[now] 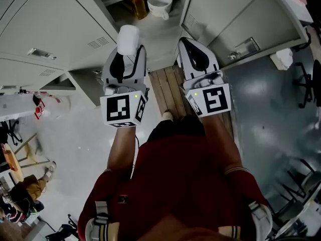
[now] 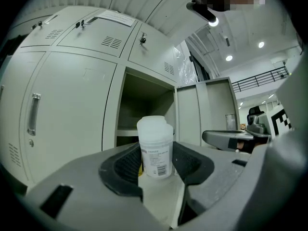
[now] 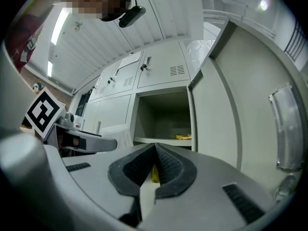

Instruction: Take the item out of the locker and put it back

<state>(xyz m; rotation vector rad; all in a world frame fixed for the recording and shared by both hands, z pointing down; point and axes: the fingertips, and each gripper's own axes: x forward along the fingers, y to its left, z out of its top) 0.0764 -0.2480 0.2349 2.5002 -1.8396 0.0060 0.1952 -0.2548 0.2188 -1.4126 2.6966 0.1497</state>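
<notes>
A white plastic jar [image 1: 128, 38] with a printed label stands upright between the pads of my left gripper [image 1: 128, 50], which is shut on it. The left gripper view shows the jar [image 2: 156, 148] pinched at its lower half in the left gripper [image 2: 156, 166], in front of the open locker compartment [image 2: 144, 109]. My right gripper [image 1: 188, 43] hangs beside it to the right, shut with nothing in it; in its own view the right gripper [image 3: 155, 153] has its pads pressed together. Both grippers are just outside the open locker [image 1: 153, 31].
Inside the locker stand a white cup [image 1: 159, 4] and an amber bottle [image 1: 139, 6]. A yellow item [image 3: 183, 137] lies on the shelf. The open door [image 1: 235, 19] stands to the right. A wooden board [image 1: 168, 92] lies on the floor below. A seated person [image 1: 25, 190] is at lower left.
</notes>
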